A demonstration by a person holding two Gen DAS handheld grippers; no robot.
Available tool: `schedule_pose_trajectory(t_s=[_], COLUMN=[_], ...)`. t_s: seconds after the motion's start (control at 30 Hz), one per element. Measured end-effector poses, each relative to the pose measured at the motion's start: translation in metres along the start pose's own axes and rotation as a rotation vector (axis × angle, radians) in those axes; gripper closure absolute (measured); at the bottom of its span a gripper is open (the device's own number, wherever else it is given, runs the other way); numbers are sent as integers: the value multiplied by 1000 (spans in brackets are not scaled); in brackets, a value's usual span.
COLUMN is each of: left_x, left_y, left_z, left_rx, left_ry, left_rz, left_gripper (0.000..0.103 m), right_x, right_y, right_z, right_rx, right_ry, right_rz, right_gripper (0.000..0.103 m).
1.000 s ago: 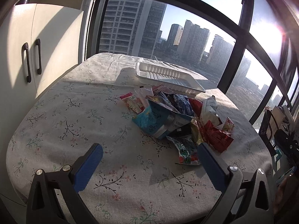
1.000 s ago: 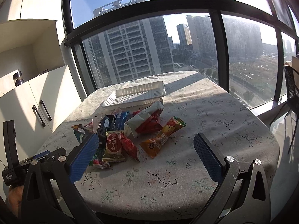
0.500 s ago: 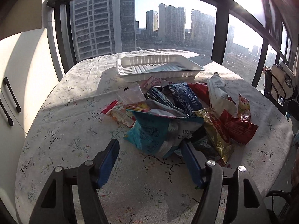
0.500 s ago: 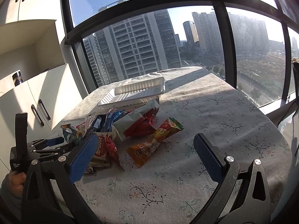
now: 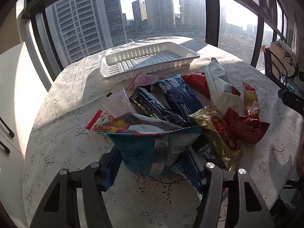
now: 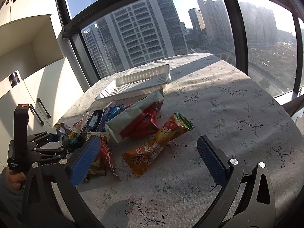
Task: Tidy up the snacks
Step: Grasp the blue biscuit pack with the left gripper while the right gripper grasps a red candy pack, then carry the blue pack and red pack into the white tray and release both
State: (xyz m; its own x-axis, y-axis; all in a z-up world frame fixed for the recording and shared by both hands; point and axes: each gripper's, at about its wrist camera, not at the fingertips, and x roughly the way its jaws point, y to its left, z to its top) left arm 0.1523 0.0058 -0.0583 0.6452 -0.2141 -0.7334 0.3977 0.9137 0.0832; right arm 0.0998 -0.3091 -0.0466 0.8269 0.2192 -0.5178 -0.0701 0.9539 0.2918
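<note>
Round tabletop [image 5: 62,114] draped in pale cloth printed with small floral sprigs. White ridged plastic tray [image 5: 146,60] set toward the far edge by the window. Heap of snack packets [image 5: 171,110] piled mid-tabletop, just short of the tray. Orange-and-red packet [image 6: 157,146] flat on the cloth at the heap's right edge, toward the near rim.
</note>
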Motion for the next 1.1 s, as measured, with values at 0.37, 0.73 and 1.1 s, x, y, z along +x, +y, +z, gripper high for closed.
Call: schedule_pose_trajectory(t_s=[0.37,0.73,1.1], left_x=[-5,-34,-38], left_y=[25,60,74], left_z=[-4,-22,-36], left_rx=[-115,-264,-323], left_ry=[-27,-84,-106], left_rz=[-91,-162,-200], left_gripper=[62,63,63], right_x=[14,17,44], right_y=[-4,37,108], right_z=[4,-3,-18], right_rx=[7,-224,-465], right_ry=[18,96,237], right_rz=[6,60,120], right_gripper=[0,25,61])
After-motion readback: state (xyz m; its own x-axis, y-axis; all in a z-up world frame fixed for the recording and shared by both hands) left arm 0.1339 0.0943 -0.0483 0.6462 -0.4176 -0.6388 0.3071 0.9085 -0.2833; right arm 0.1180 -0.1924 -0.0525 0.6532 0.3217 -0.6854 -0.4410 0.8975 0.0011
